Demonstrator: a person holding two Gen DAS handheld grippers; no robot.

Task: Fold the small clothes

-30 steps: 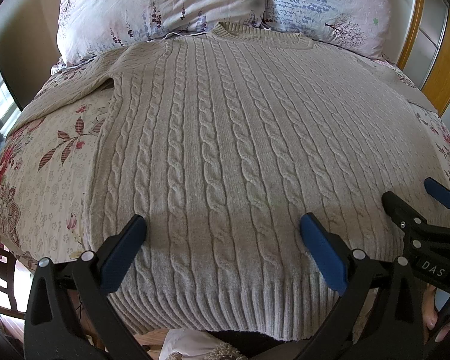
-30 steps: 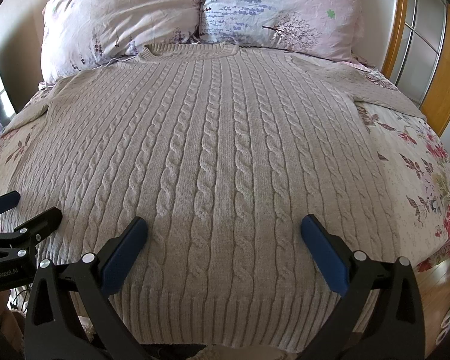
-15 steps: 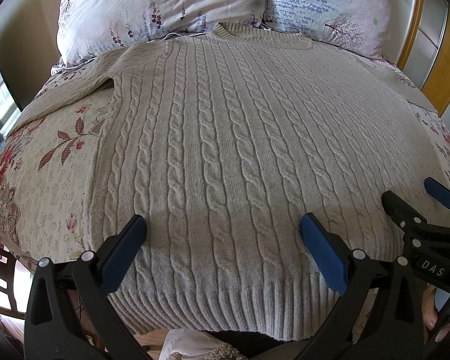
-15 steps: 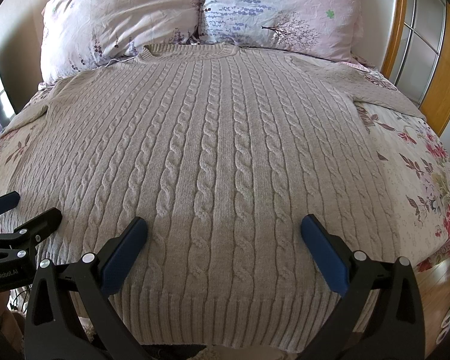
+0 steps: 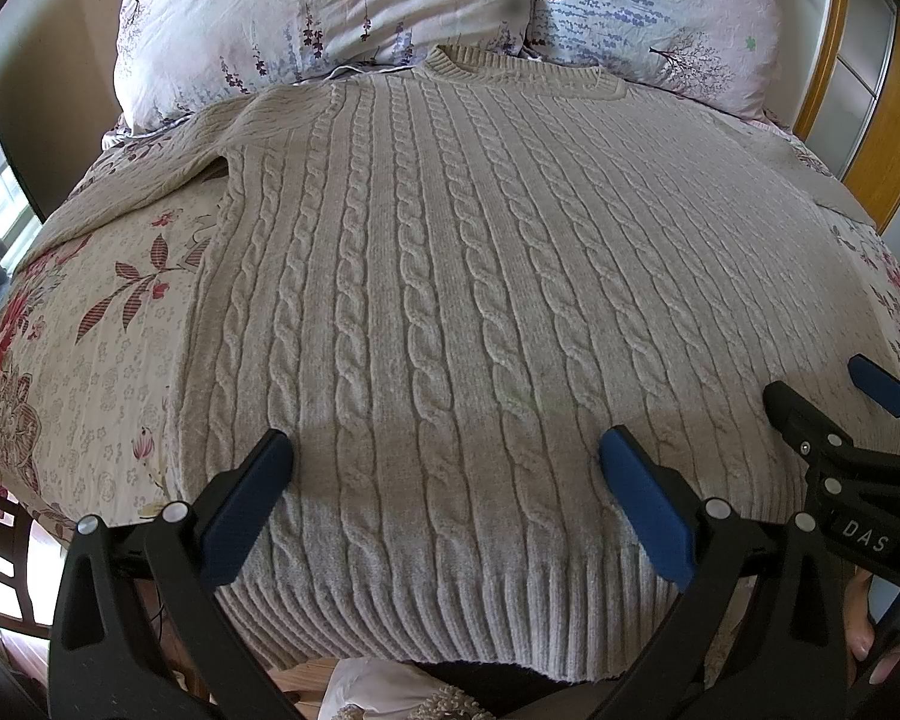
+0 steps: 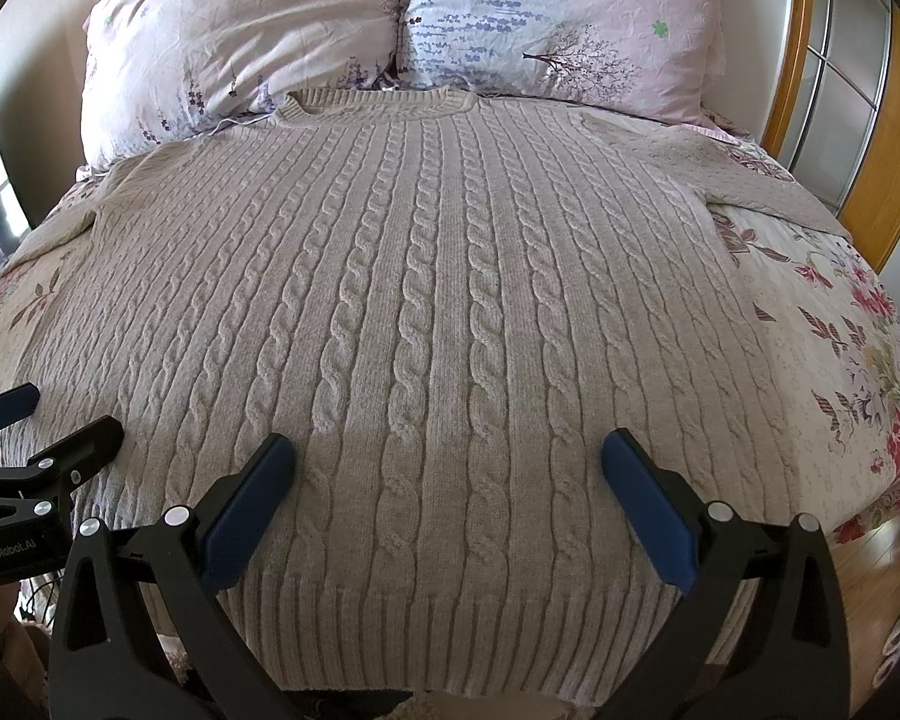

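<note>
— Across the middle of the bed, what lies there?

— One beige cable-knit sweater [image 5: 450,300], spread flat and face up, collar at the far end against the pillows, ribbed hem at the near edge. Its left sleeve [image 5: 168,180] runs out toward the far left; its right sleeve [image 6: 732,174] angles to the far right.

— And the tongs?

— The left gripper [image 5: 444,480] hovers over the near left part of the hem, blue-padded jaws spread wide, holding nothing. The right gripper [image 6: 447,480] hangs beside it over the near right part, equally wide and empty. Whether the pads touch the knit, I cannot tell.

— Around the sweater?

— A cream floral bedsheet [image 5: 108,360] shows on both sides. Two pink flower-printed pillows [image 6: 240,36] sit at the far end, and a wooden-framed panel [image 6: 834,96] stands far right.
</note>
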